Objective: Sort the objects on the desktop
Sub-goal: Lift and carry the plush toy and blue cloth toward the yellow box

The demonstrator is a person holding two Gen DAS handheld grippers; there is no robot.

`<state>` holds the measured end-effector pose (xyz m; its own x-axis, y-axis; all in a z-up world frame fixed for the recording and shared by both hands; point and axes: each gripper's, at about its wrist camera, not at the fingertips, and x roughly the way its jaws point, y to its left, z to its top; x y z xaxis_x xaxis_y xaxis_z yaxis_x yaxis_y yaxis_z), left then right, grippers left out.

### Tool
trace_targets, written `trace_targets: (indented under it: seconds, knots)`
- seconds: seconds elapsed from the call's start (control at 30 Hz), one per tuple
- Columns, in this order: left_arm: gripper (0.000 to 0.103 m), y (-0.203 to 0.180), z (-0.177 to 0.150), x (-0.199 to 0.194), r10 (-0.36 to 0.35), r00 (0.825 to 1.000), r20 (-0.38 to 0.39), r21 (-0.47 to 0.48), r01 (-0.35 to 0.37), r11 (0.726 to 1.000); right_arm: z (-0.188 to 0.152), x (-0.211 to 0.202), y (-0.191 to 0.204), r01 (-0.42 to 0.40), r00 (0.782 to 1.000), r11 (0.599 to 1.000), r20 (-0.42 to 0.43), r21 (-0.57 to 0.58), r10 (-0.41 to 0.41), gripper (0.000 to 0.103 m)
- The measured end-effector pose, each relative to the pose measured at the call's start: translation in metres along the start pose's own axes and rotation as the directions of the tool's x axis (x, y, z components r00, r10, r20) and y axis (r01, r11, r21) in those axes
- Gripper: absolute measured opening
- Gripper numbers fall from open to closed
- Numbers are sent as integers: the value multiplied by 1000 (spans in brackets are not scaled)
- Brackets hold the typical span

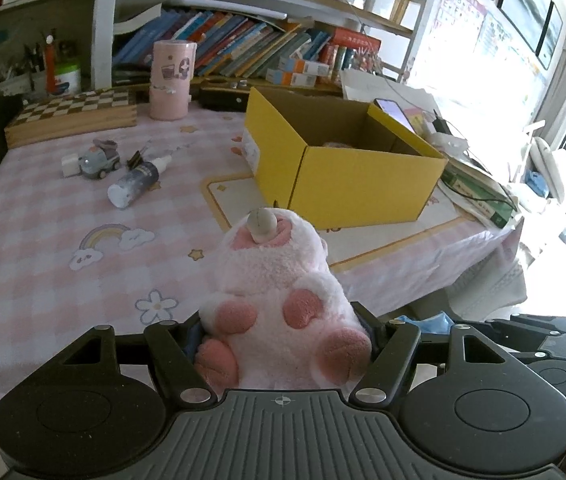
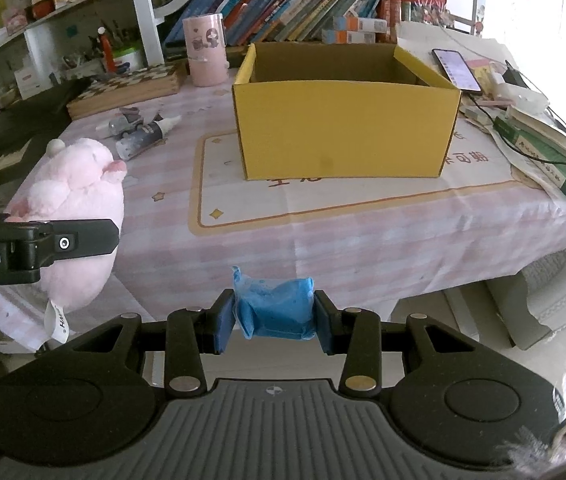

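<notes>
Pink checked cloth covers the worktop (image 2: 323,240), with bookshelves (image 1: 243,48) packed along the wall behind it. An open yellow cardboard box (image 2: 343,128) stands on a cream mat near the middle of the worktop, flaps up. To its left lie a small spray bottle (image 1: 135,182), a grey toy car (image 1: 97,160) and a black binder clip (image 1: 135,158), close together; behind them sit a wooden chessboard case (image 1: 71,116) and a pink cylinder container (image 1: 171,80). A phone (image 2: 456,69) leans at the box's right side, beside a stack of books and cables.

The left gripper (image 1: 283,344) has its jaws spread fairly wide and pressed on a pink plush toy (image 1: 279,292), held above the near edge of the worktop, feet toward the camera. In the right wrist view the same plush shows at the left, clamped by the black finger. The right gripper (image 2: 275,320) has its jaws set narrow on a crumpled blue packet (image 2: 277,308), held out in front of the worktop's edge, well short of the box.
</notes>
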<state>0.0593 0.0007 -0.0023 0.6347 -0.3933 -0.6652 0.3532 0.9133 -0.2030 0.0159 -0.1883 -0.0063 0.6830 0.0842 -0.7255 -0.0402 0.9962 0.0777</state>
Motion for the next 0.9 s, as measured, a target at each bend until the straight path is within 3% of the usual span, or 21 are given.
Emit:
trace_targets:
  seconds: [0.5,0.9]
  knots:
    - [70,-17,20,27,0,1000,-13,38,0,999,16,20,-25,-6,1000,1000,-29,30,7,38]
    - [70,-42,50,42,-28,995,97,112,17,994,42,24,-54,26,999,999,35,34,-27,37]
